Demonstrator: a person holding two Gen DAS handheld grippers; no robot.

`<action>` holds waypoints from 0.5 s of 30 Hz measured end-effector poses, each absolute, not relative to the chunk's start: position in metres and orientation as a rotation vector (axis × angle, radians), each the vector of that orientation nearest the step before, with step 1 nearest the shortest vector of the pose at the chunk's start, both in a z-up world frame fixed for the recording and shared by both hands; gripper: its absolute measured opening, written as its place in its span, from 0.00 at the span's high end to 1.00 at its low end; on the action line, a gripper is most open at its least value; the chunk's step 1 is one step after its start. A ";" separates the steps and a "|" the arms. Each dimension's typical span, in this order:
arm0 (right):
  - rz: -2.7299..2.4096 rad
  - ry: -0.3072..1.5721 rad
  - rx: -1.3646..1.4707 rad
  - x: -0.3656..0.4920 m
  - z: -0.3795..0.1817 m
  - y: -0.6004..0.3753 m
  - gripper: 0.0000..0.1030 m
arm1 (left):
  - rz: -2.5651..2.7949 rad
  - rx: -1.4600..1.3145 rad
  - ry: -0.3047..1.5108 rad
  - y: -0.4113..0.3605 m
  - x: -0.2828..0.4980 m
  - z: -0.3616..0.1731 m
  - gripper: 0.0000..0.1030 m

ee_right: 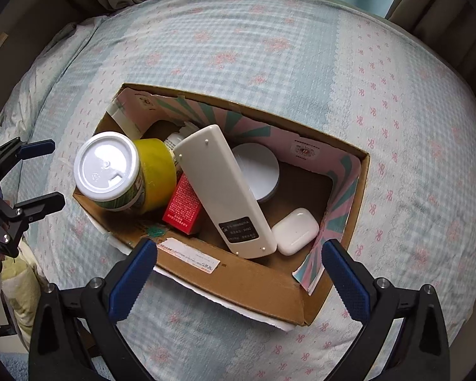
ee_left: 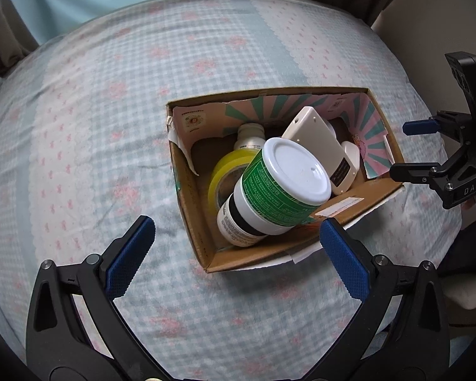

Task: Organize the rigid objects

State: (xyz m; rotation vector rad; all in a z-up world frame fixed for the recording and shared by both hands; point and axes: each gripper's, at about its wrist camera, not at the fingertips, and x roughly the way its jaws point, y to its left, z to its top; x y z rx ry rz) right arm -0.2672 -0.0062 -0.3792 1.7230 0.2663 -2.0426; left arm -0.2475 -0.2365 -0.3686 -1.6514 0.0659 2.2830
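Nearest the lens in the left wrist view, the left gripper (ee_left: 236, 238) hangs with its jaws spread wide and nothing between them, its blue pads over the checked bedspread (ee_left: 89, 146) and the near wall of the cardboard box (ee_left: 193, 222). The box sits on the bed at the centre of the frame. Inside it, from left to right, are a roll of yellow tape (ee_left: 225, 171), a white-lidded jar with a green label (ee_left: 285, 184) lying tilted on other containers, a cream remote control (ee_left: 320, 146) leaning face down, and a white earbud case (ee_left: 350, 154) at the right end. The right gripper (ee_left: 411, 147) shows at the right edge, beside the box, its jaws likewise spread and empty.

In the right wrist view a red carton (ee_right: 182, 206) lies between the tape and the remote, and a round white lid (ee_right: 257, 168) lies behind the remote.
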 end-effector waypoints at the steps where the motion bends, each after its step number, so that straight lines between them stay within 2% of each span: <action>1: -2.041 0.267 1.723 -0.266 -0.378 -0.006 0.00 | 2.286 -1.652 0.065 -0.237 -0.246 -0.367 0.00; 15: -2.077 0.230 1.686 -0.247 -0.348 0.006 0.00 | 2.368 -1.629 0.052 -0.234 -0.218 -0.331 0.00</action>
